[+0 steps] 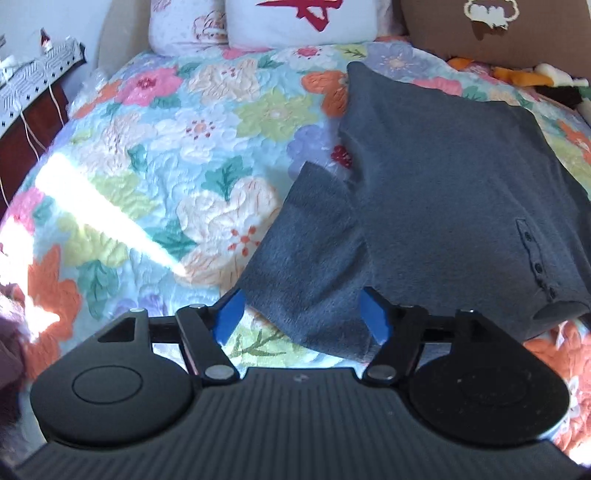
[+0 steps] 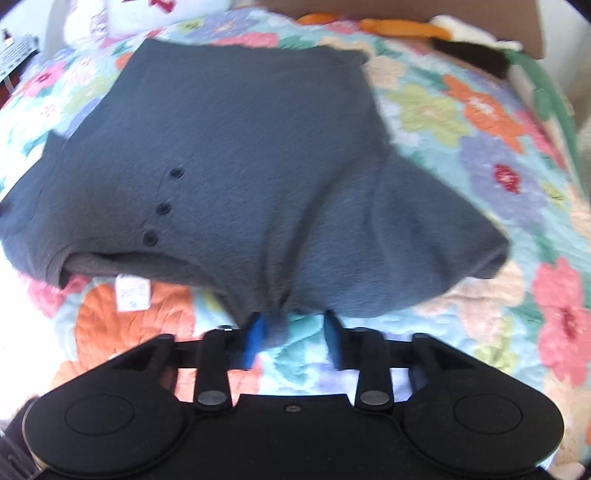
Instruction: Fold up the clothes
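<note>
- Left gripper (image 1: 306,314): blue-padded fingers spread wide, released; a grey sleeve (image 1: 310,258) lies between them, with a visible gap between cloth and left pad, so nothing is pinched.
- Right gripper (image 2: 293,334): fingers apart, released; its blue left pad (image 2: 255,334) sits at the puckered near edge of the shirt's shoulder, though blur hides whether it touches the cloth.
- Grey shirt (image 2: 236,158): short-sleeved, buttoned, laid flat on the bed, neckline toward the near side, hem at the far side. Three dark buttons (image 2: 162,208) run in a line up from the collar; a white label (image 2: 132,293) pokes out of the neck opening onto the quilt.
- Second sleeve (image 2: 436,236): fanned out to the right in the right wrist view, flat on the quilt.
- Floral quilt (image 1: 166,155): bright flowers on pale blue, covering the bed; a strip of sunlight crosses its left part.
- Pillows (image 1: 299,22): white, with red print, at the far end.
- Cardboard box (image 1: 498,33): far right, beside the pillows, with soft toys (image 1: 524,77) at its foot.
</note>
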A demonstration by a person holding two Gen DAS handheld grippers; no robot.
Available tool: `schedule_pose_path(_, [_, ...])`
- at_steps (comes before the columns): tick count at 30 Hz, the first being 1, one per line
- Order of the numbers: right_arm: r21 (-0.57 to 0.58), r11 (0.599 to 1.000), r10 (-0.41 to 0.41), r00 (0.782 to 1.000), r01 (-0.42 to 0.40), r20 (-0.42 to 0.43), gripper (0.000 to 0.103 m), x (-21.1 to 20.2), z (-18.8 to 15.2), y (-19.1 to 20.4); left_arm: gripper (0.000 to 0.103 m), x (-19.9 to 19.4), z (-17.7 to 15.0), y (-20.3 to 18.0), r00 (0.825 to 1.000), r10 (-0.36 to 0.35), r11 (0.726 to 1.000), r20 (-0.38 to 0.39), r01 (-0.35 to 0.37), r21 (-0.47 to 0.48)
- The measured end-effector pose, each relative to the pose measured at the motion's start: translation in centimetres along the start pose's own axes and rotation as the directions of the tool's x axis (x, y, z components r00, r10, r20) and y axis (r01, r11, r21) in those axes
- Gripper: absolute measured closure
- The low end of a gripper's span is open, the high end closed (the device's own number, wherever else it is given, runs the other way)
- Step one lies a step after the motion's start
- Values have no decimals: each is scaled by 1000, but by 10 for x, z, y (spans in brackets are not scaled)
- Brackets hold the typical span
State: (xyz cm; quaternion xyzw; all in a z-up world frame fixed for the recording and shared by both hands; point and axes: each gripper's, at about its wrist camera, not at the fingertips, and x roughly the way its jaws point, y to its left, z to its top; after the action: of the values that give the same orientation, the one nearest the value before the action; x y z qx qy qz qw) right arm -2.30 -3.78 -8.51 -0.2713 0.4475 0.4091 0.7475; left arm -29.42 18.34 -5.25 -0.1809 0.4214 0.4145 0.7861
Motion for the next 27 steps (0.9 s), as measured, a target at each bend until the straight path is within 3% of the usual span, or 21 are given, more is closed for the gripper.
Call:
schedule_pose_path(3, [12, 999, 33, 998, -34, 48, 60, -9, 4, 1, 26, -24, 10, -29, 999, 23, 995, 44, -27, 97])
schedule_pose_path(7, [7, 992, 125, 986, -126, 112, 58, -24, 3, 0, 20, -47, 18, -50, 996, -81, 992, 46, 76, 99])
schedule_pose_path(10, [36, 969, 236, 958, -244, 164, 56, -36, 3, -7, 20, -56, 21, -60, 996, -88, 992, 31, 85, 91])
schedule_pose_path(12, [54, 948, 298, 933, -315, 202, 42, -43, 5, -8, 19, -61, 21, -64, 997, -63, 994, 35, 59, 88])
schedule_pose_path(14, [45, 932, 341, 909, -361, 239, 42, -50, 6, -6, 19, -68, 22, -67, 997, -56, 995, 58, 51, 80])
schedule_pose_path(19, [11, 937, 335, 907, -349, 254, 42, -62, 4, 4, 16, -85, 19, -72, 993, -88, 993, 84, 81, 90])
schedule_pose_path(23, [-25, 942, 329, 899, -336, 288, 42, -90, 0, 17, 4, -97, 9, -83, 990, -62, 990, 124, 46, 130])
schedule_pose_path(25, [-52, 948, 311, 882, -313, 354, 35, -108, -4, 25, 4, -98, 6, -91, 990, -86, 989, 107, 72, 129])
schedule_pose_path(27, [-71, 943, 324, 857, -324, 401, 15, -119, -9, 28, 3, -98, 3, -99, 990, -107, 986, 90, 94, 136])
